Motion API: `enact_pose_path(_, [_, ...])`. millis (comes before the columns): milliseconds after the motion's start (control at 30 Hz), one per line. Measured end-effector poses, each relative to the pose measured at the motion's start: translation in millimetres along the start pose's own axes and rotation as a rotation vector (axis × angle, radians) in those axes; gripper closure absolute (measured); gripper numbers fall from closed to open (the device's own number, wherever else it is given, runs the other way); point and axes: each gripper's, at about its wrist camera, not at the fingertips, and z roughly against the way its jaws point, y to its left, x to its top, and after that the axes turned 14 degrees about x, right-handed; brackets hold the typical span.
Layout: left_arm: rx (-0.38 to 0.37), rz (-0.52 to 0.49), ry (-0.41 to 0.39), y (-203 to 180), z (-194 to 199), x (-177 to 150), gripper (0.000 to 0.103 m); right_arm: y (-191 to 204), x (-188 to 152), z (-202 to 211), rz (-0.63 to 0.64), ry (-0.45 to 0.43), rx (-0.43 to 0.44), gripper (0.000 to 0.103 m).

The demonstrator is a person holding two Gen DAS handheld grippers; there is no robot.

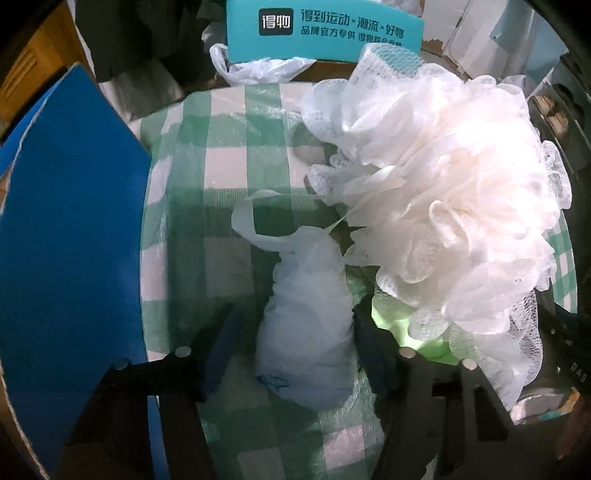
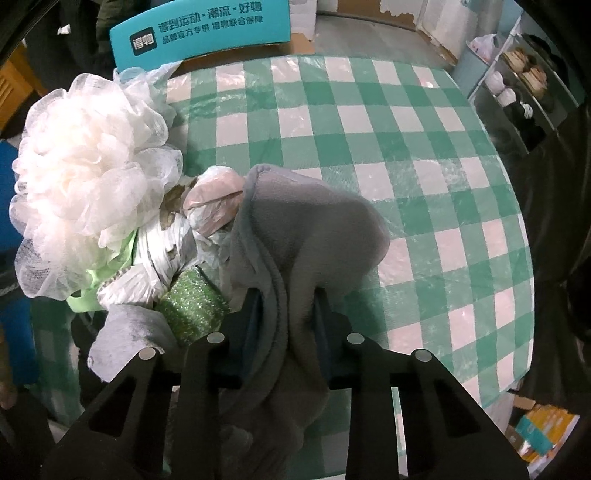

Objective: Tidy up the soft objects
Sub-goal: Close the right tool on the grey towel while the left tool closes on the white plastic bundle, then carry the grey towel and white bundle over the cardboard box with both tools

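Observation:
A crumpled white plastic bag [image 1: 306, 332] with a loop handle lies on the checked tablecloth [image 1: 229, 173]. It sits between the fingers of my left gripper [image 1: 295, 347]; the right finger is against it, but a strip of cloth shows beside the left finger, so the gripper is open. A big white mesh bath pouf [image 1: 443, 192] rests just right of the bag, on a light green item [image 1: 402, 325]. In the right wrist view my right gripper [image 2: 288, 317] is shut on a grey fleece cloth [image 2: 306, 229] that bulges above the fingers. Left of it are the pouf [image 2: 85, 158], crumpled plastic bags [image 2: 214, 199] and a green glitter sponge [image 2: 192, 302].
A teal printed box [image 1: 325, 29] stands at the table's far edge, with another white bag [image 1: 258, 68] below it. A blue board [image 1: 66, 240] borders the table on the left. The checked table [image 2: 406, 147] stretches to the right, with a shelf of small items [image 2: 517, 85] beyond it.

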Motion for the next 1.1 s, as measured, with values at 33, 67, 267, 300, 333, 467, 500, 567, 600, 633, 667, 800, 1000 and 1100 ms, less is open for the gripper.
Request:
enact_pose_path(33, [0.001,0.002,-0.01,1,1,-1,0.05,1,0,1,0.007,-0.003,-0.002,0.08])
enact_pose_path(67, [-0.002,0.0,-0.011,1,0,-2,0.055,3,0,2,0.012,-0.006,-0.003,0.08])
enact_pose_path(267, [-0.014,-0.011,-0.033,6,9,-11,0.058,17,-6,17,0.031,-0.04,-0.006,0.083])
enact_pose_path(300, [-0.01,-0.018,-0.041,6,13,-13,0.058,18,-6,19,0.032,-0.047,-0.005,0.083])
enact_pose_path(333, [0.007,-0.026,-0.052,6,17,-15,0.058,18,-6,23,0.035,-0.055,-0.004,0.083])
enact_pose_path(467, [0.017,-0.041,-0.085,7,32,-20,0.058,19,-5,34,0.051,-0.084,-0.006,0.083])
enact_pose_path(500, [0.015,-0.042,-0.091,7,37,-22,0.058,21,-5,38,0.056,-0.092,-0.007,0.083])
enact_pose_path(567, [0.003,-0.039,-0.1,8,44,-24,0.058,22,-6,45,0.071,-0.107,-0.014,0.083])
enact_pose_path(600, [0.001,-0.038,-0.104,9,46,-24,0.058,25,-6,49,0.081,-0.118,-0.02,0.083])
enact_pose_path(633, [-0.002,-0.039,-0.112,10,50,-26,0.058,26,-6,52,0.09,-0.128,-0.021,0.083])
enact_pose_path(667, [0.0,-0.042,-0.112,10,51,-23,0.058,27,-5,56,0.098,-0.138,-0.022,0.083])
enact_pose_path(800, [0.008,-0.059,-0.139,11,63,-27,0.058,36,-3,73,0.125,-0.179,-0.009,0.083])
enact_pose_path(1000, [0.011,-0.074,-0.177,15,81,-31,0.058,50,-4,97,0.167,-0.229,0.009,0.083])
enact_pose_path(1100, [0.016,-0.085,-0.207,17,95,-36,0.058,58,-6,105,0.185,-0.246,0.023,0.083])
